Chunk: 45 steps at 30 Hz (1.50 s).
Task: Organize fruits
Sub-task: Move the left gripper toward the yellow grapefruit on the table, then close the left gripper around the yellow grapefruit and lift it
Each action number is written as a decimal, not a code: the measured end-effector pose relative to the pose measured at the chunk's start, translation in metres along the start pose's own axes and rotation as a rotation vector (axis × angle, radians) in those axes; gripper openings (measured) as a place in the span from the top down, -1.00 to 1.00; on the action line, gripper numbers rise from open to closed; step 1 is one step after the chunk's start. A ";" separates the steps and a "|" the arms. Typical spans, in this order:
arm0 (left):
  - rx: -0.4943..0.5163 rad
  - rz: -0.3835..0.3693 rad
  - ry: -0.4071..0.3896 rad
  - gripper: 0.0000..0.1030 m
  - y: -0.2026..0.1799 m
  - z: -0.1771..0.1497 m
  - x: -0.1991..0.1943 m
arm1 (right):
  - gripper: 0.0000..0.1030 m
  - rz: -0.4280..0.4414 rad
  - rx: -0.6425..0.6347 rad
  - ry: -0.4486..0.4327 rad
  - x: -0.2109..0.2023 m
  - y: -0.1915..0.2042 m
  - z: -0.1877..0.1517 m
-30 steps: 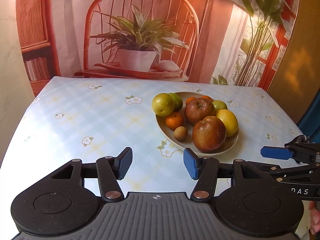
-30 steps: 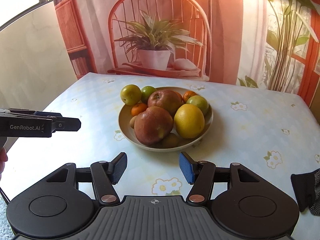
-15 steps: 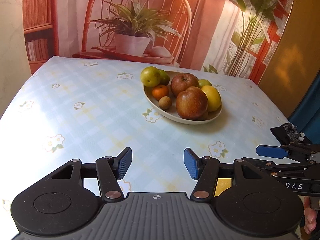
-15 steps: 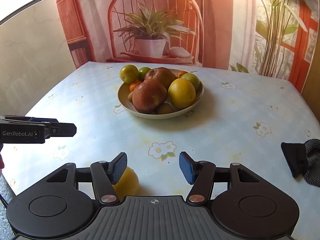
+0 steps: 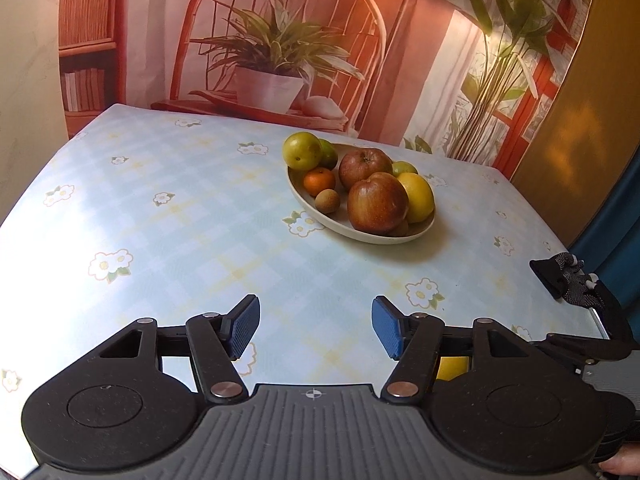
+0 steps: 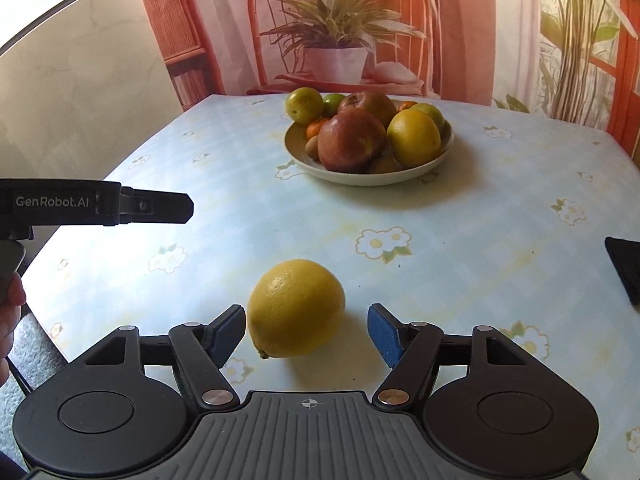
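A beige bowl [image 5: 320,218] [image 6: 304,164] holds two red apples, a yellow citrus, green fruits, a small orange and a small brown fruit. A loose yellow citrus [image 6: 295,307] lies on the tablecloth near the front edge, between the fingers of my open right gripper [image 6: 306,334], closer to the left finger, no contact visible. In the left wrist view a sliver of it [image 5: 452,367] shows behind the right finger. My left gripper [image 5: 315,330] is open and empty over bare cloth, well short of the bowl. It also shows in the right wrist view [image 6: 160,208].
The table has a pale blue checked cloth with flowers [image 5: 180,216]. A black glove [image 5: 566,278] [image 6: 626,272] lies at the right edge. A printed backdrop of a chair and plant [image 5: 280,60] hangs behind the table.
Both grippers have pulled back from the bowl toward the table's front. The loose yellow citrus has come into full view between the right gripper's fingers.
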State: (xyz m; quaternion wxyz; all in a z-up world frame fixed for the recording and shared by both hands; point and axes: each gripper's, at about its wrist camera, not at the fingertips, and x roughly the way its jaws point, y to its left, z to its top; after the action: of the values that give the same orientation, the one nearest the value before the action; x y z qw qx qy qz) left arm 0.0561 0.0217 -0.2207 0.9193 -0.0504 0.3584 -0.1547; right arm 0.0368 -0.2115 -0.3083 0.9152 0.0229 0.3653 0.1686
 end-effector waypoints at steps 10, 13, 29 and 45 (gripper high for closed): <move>-0.042 -0.088 0.019 -0.25 0.000 0.002 0.006 | -0.07 0.037 0.014 0.036 0.018 -0.004 0.004; -0.032 -0.111 0.030 -0.24 -0.005 0.002 0.012 | -0.06 0.025 -0.035 0.022 0.018 0.002 0.003; -0.185 -0.344 0.203 -0.10 -0.010 -0.005 0.068 | -0.06 0.058 -0.130 -0.012 0.021 0.003 0.001; -0.198 -0.385 0.235 0.07 -0.017 -0.016 0.077 | -0.01 0.105 -0.016 0.002 0.016 -0.010 -0.010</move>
State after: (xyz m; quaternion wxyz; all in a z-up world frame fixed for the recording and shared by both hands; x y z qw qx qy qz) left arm 0.0944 -0.0185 -0.2786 0.8155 -0.1894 0.4599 -0.2960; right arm 0.0437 -0.2165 -0.3278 0.9048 0.0345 0.3633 0.2193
